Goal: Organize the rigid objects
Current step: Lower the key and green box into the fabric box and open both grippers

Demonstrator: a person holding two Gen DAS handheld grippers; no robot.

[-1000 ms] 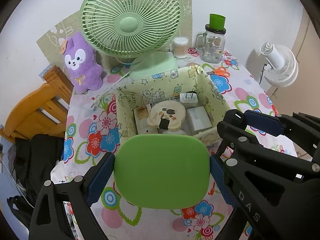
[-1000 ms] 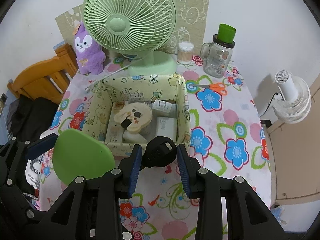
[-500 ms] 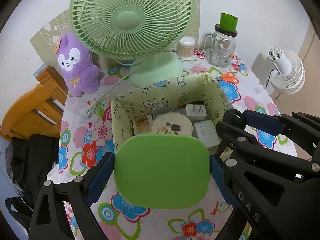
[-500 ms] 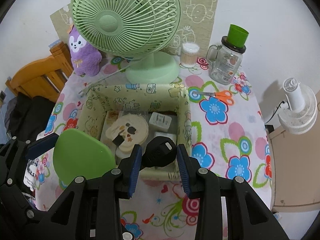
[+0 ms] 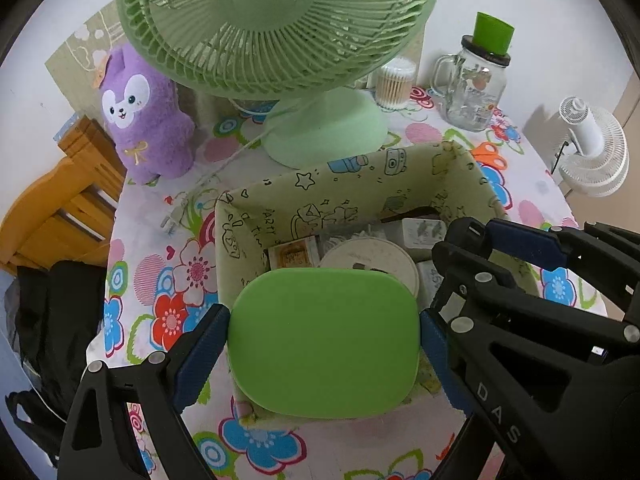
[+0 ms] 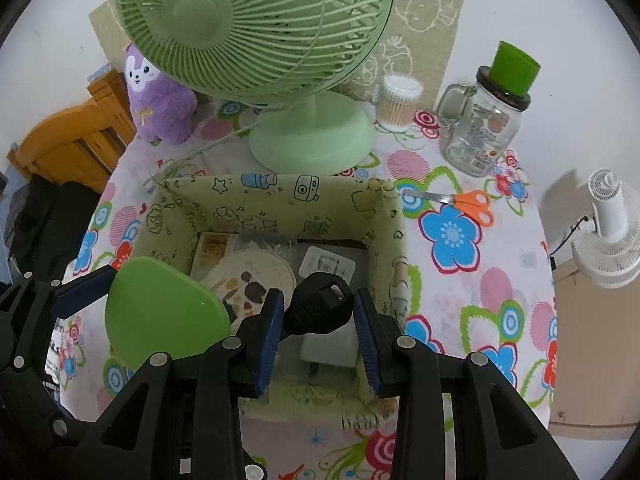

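My left gripper is shut on a flat green rounded case, held over the near left part of a patterned fabric box. The case also shows in the right wrist view. My right gripper is shut on a small black device, held over the near right part of the same box. Inside the box lie a round cream disc, white adapters and a small printed box.
A green desk fan stands just behind the box. A purple plush, a cotton swab jar, a glass mug jar with green lid and orange scissors lie around. A white fan stands off the table's right edge.
Both grippers have moved forward over the fabric box with their objects still held. The fan and box now look closer.
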